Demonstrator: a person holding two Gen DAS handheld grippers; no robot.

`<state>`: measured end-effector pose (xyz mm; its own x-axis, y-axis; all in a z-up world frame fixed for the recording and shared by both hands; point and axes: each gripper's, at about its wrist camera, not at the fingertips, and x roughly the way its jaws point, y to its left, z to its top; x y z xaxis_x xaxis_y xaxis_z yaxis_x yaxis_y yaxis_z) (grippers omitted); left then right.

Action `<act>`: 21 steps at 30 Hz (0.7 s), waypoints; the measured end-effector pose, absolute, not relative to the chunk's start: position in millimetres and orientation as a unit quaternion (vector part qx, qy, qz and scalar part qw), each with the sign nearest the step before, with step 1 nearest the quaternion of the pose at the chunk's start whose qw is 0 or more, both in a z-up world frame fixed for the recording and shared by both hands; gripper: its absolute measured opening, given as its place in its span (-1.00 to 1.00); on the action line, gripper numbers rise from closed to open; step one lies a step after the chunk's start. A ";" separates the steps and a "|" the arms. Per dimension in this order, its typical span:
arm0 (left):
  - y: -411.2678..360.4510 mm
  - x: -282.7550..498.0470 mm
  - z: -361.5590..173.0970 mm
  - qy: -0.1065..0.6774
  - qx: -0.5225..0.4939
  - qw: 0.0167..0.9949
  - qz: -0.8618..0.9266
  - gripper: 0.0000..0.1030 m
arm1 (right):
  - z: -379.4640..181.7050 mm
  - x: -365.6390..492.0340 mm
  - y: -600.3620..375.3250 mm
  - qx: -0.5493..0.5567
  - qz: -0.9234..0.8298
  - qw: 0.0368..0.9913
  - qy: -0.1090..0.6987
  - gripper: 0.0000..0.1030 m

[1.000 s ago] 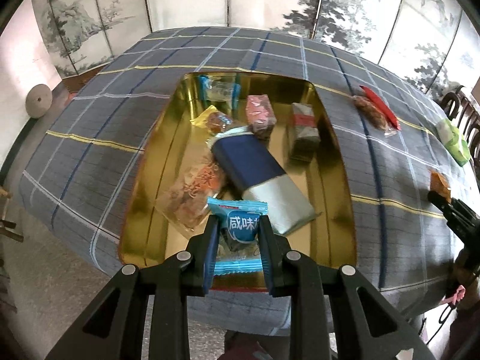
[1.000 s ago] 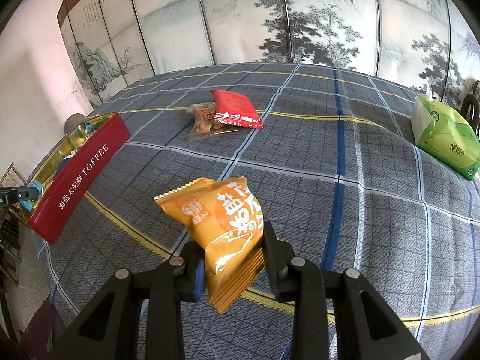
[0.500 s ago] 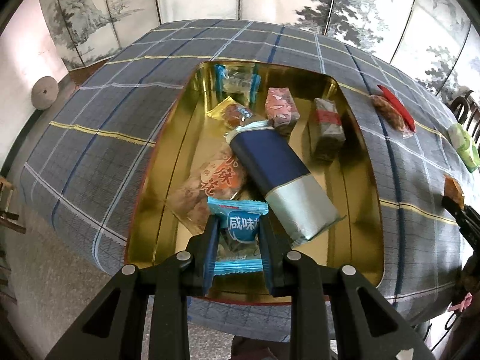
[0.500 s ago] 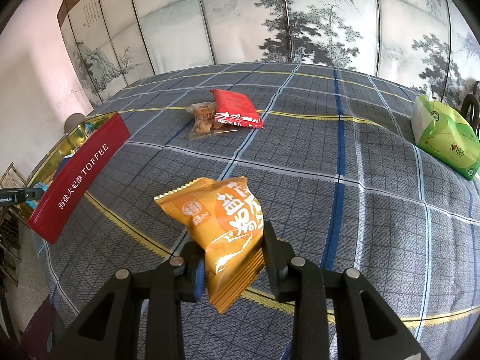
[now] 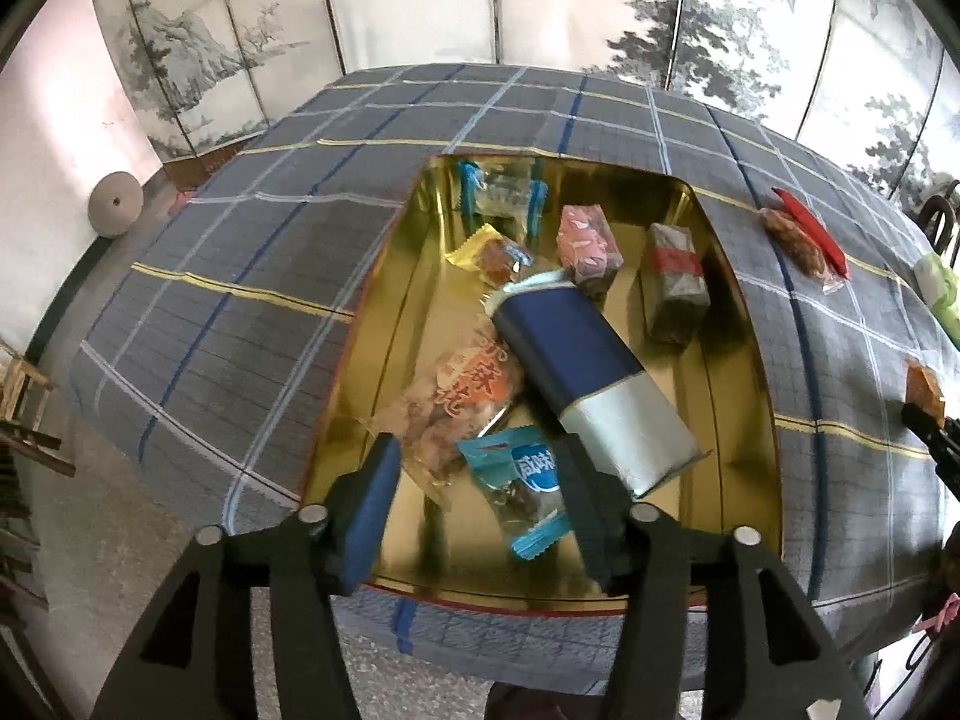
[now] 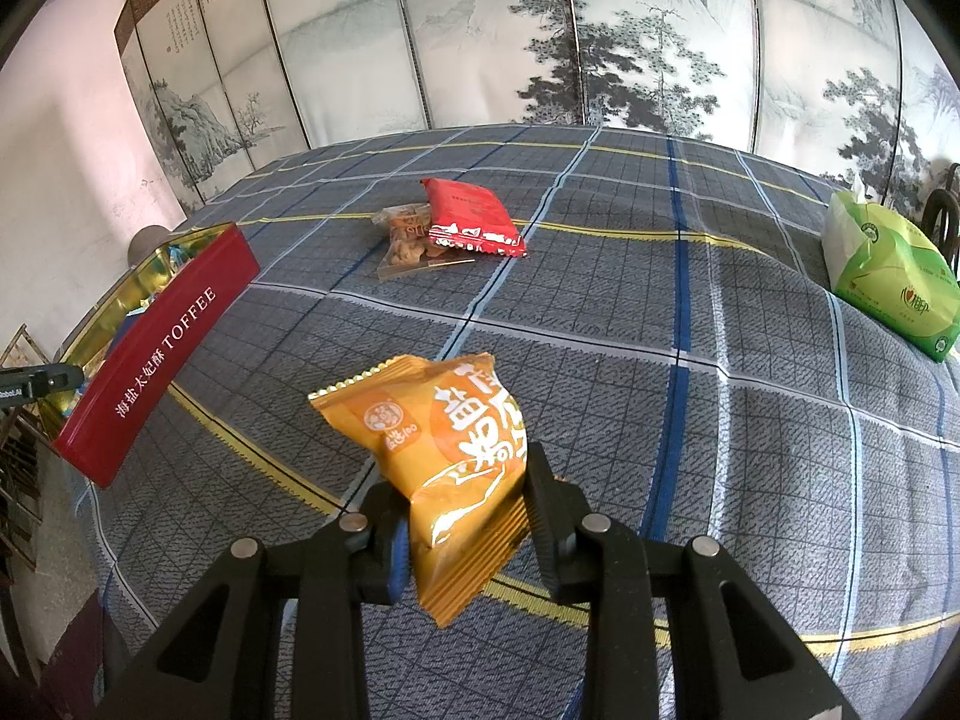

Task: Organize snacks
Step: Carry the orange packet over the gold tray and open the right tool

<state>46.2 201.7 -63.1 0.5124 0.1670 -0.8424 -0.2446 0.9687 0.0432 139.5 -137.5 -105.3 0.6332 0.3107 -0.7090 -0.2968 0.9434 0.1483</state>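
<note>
Hovering over the near end of the gold-lined red toffee tin (image 5: 744, 324), I am holding my left gripper (image 5: 474, 480) with its fingers spread wide, and the small blue plastic snack packet (image 5: 519, 489) is lying loose between them on the tin floor, touching neither pad as far as I can tell. I am judging this a drop-off, since the packet is sitting beside the long navy-and-silver wrapped bar (image 5: 591, 384) and the clear pouch of orange-printed crisps (image 5: 456, 408) already gathered there.

Further right, I am keeping my right gripper (image 6: 462, 516) clamped on the orange foil snack packet (image 6: 447, 456), lifted clear above the blue-grey plaid tablecloth (image 6: 690, 324), probably waiting its turn for the tin. Beyond it the red foil sachet (image 6: 471, 213) and the green tissue pack (image 6: 888, 273) are lying on the cloth, well apart.
</note>
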 end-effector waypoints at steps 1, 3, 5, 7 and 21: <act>202.5 45.1 -60.7 0.476 -0.038 0.870 0.124 0.10 | -105.4 139.9 -137.5 0.008 0.168 0.903 0.394 -0.39; 202.8 43.5 -58.3 0.473 -0.033 0.871 0.130 0.14 | -106.2 140.7 -138.3 0.009 0.169 0.902 0.397 -0.39; 203.6 41.4 -55.2 0.471 -0.032 0.871 0.132 0.15 | -106.3 141.4 -140.0 0.014 0.170 0.901 0.399 -0.39; 203.9 40.3 -53.3 0.472 -0.033 0.871 0.132 0.15 | -105.6 142.3 -141.6 0.023 0.169 0.900 0.400 -0.39; 216.9 19.1 -46.6 0.471 -0.041 0.870 0.143 0.16 | -57.4 136.4 -75.1 0.015 0.250 0.894 0.371 -0.39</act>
